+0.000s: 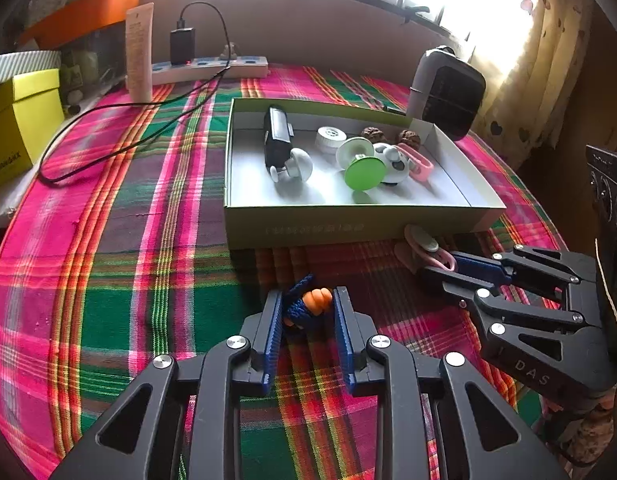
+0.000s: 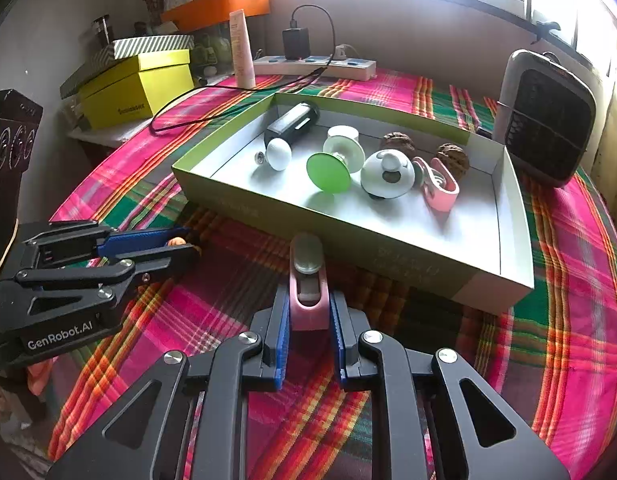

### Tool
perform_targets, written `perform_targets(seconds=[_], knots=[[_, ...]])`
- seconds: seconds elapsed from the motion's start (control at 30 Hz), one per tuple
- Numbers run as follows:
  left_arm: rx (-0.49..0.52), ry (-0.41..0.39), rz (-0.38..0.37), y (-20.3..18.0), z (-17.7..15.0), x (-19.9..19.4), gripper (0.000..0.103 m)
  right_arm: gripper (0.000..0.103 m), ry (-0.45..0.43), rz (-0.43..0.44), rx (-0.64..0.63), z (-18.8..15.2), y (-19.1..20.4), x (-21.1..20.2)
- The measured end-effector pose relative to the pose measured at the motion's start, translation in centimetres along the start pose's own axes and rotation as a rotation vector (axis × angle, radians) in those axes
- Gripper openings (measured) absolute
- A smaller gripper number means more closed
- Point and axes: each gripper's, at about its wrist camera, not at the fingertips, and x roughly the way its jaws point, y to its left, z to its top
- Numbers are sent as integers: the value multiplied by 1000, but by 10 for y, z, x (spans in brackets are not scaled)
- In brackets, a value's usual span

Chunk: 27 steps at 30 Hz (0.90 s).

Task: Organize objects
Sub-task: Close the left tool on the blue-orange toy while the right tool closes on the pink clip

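Note:
A small knitted blue and orange toy (image 1: 317,299) lies on the plaid cloth in front of the box, and my left gripper (image 1: 307,298) is shut on it, its blue pads pressing both sides. My right gripper (image 2: 308,300) is shut on a pink clip (image 2: 308,280) whose round end points at the box wall. The open green-sided box (image 1: 348,228) holds a black device (image 1: 277,136), a white knob (image 1: 298,164), a green suction cup (image 1: 364,172), a white round toy (image 2: 386,176), another pink clip (image 2: 438,186) and two walnuts (image 2: 452,158). In the right wrist view my left gripper (image 2: 184,246) shows at the left.
A grey heater (image 1: 448,92) stands behind the box on the right. At the back lie a power strip (image 1: 212,66) with a black charger and a looping cable (image 1: 108,120), a pale tube (image 1: 139,52) and a yellow box (image 1: 20,120). Plaid cloth covers the table.

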Motion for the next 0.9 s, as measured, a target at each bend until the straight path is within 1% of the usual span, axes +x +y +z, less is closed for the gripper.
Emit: perform_targets(seconds=[0.17, 0.23, 0.37, 0.5, 0.57, 0.63, 0.9], knots=[[25, -1, -3, -2, -1, -1, 28, 19, 3, -25, -17, 5, 4, 6], [53, -6, -11, -4, -1, 0, 34, 19, 3, -34, -21, 6, 5, 7], [85, -10, 14, -8, 0, 1, 35, 19, 1, -32, -8, 6, 3, 7], [73, -12, 5, -6, 1, 1, 35, 19, 1, -38, -7, 6, 3, 8], [70, -13, 9, -5, 1, 1, 32, 19, 1, -41, -7, 6, 3, 7], [65, -15, 27, -4, 1, 1, 23, 19, 0, -38, -3, 6, 3, 7], [46, -16, 17, 0, 1, 0, 20, 18, -5, -34, 9, 5, 2, 5]])
